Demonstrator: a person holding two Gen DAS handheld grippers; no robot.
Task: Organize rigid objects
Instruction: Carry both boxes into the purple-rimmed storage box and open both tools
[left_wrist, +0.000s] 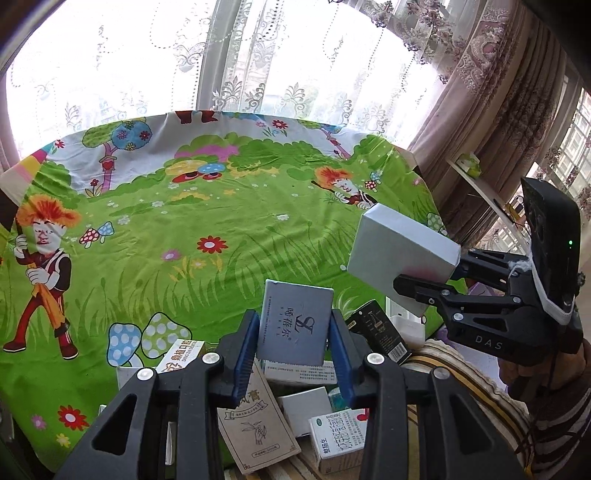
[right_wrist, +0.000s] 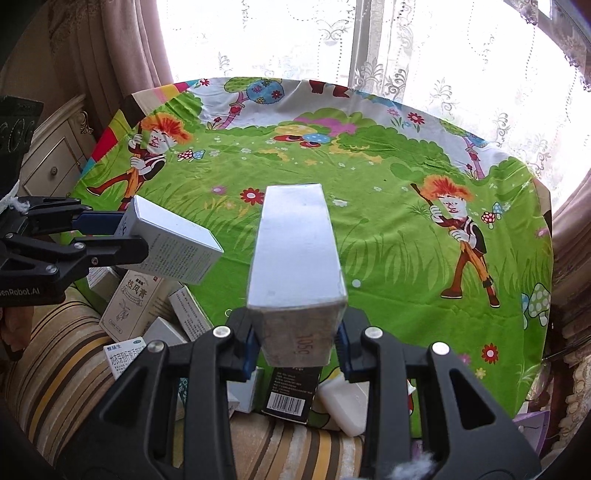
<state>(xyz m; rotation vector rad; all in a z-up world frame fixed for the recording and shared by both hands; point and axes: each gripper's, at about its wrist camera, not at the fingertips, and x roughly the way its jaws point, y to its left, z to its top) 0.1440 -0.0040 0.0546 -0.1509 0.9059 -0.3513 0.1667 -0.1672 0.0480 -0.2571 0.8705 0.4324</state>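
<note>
My left gripper (left_wrist: 293, 347) is shut on a grey-blue box (left_wrist: 295, 321) with printed characters, held upright above a pile of small boxes (left_wrist: 288, 410) at the table's near edge. In the right wrist view that box (right_wrist: 173, 243) and the left gripper (right_wrist: 122, 236) show at the left. My right gripper (right_wrist: 295, 343) is shut on a silver box (right_wrist: 297, 258) marked 105g, held above the table. In the left wrist view the silver box (left_wrist: 400, 249) and the right gripper (left_wrist: 439, 277) are at the right.
A round table with a green cartoon cloth (left_wrist: 221, 221) fills the middle. A black box (right_wrist: 290, 393) and a white block (right_wrist: 343, 406) lie under the right gripper. A striped cushion (right_wrist: 74, 369) sits below. Curtains (left_wrist: 491, 92) hang behind, and a cabinet (right_wrist: 55, 158) stands at the left.
</note>
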